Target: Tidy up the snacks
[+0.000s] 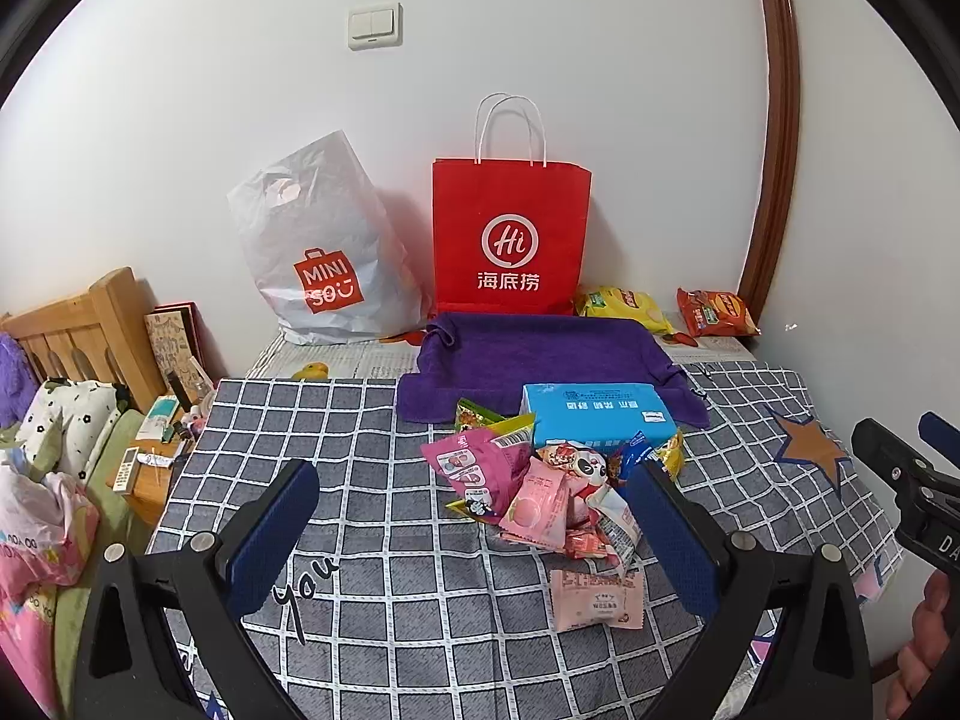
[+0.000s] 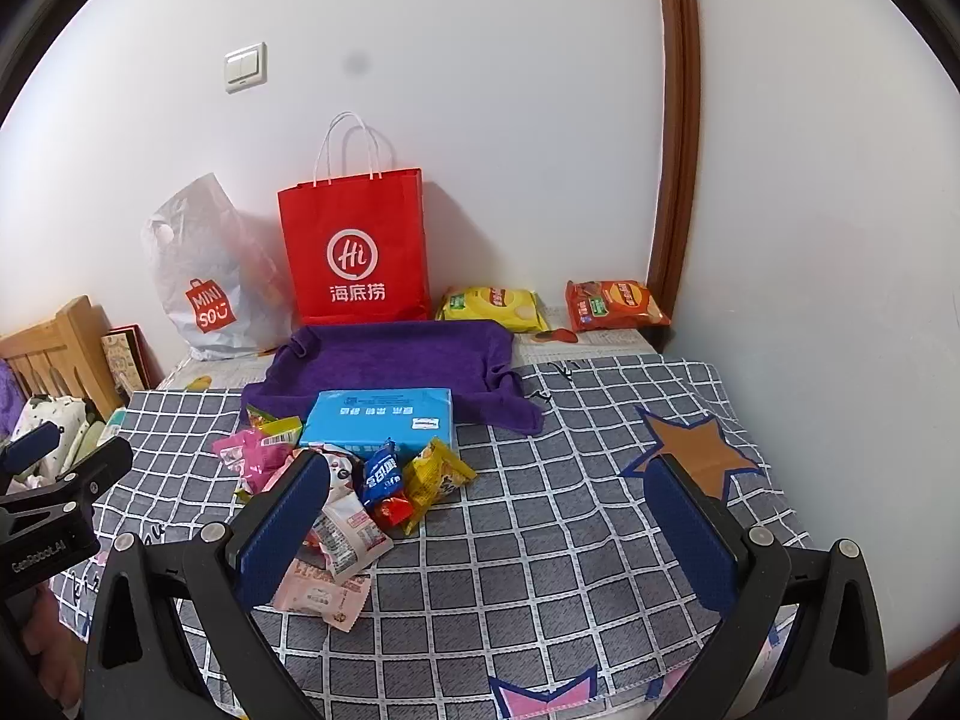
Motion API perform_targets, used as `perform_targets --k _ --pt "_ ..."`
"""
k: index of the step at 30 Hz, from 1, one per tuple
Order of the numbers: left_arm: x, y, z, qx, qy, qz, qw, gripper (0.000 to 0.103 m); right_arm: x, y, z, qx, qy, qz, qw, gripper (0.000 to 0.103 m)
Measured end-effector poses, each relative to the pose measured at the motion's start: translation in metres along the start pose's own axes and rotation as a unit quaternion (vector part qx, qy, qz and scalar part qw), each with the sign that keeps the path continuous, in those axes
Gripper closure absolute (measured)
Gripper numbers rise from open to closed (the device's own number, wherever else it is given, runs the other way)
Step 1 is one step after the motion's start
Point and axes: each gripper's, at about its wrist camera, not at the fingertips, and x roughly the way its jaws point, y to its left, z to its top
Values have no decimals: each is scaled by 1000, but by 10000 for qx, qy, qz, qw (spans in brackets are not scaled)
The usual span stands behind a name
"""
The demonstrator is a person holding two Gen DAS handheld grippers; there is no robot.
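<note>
A pile of small snack packets lies on the checked cloth, in front of a light blue box. A pale pink packet lies nearest me. A purple towel lies behind the box. A yellow chip bag and a red chip bag lie at the back right. My left gripper is open and empty, above the cloth near the pile. My right gripper is open and empty, right of the pile.
A red paper bag and a white plastic bag stand against the back wall. A wooden bed frame and bedding lie to the left. A wall and brown door frame close the right side.
</note>
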Motion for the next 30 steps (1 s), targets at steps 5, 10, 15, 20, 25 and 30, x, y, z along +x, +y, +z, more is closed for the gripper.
perform_targets --k 5,10,15,20,25,30 --pt "0 0 -1 4 7 3 10000 0 0 0 -1 -7 -24 -6 10000 0" --pt "6 2 -1 -3 56 -21 10000 0 4 0 -4 4 -19 -8 10000 0" --pt "20 7 -3 -112 174 -132 9997 0 17 5 -8 -95 0 57 9999 0" --pt "39 11 -4 -55 229 -166 9996 0 38 9 -13 -157 51 267 9995 0" --pt "72 21 -5 -167 459 -193 9986 0 69 11 -21 -180 155 239 9994 0" --pt "104 33 -11 -208 680 -151 9974 0 110 10 -29 -208 464 243 9984 6"
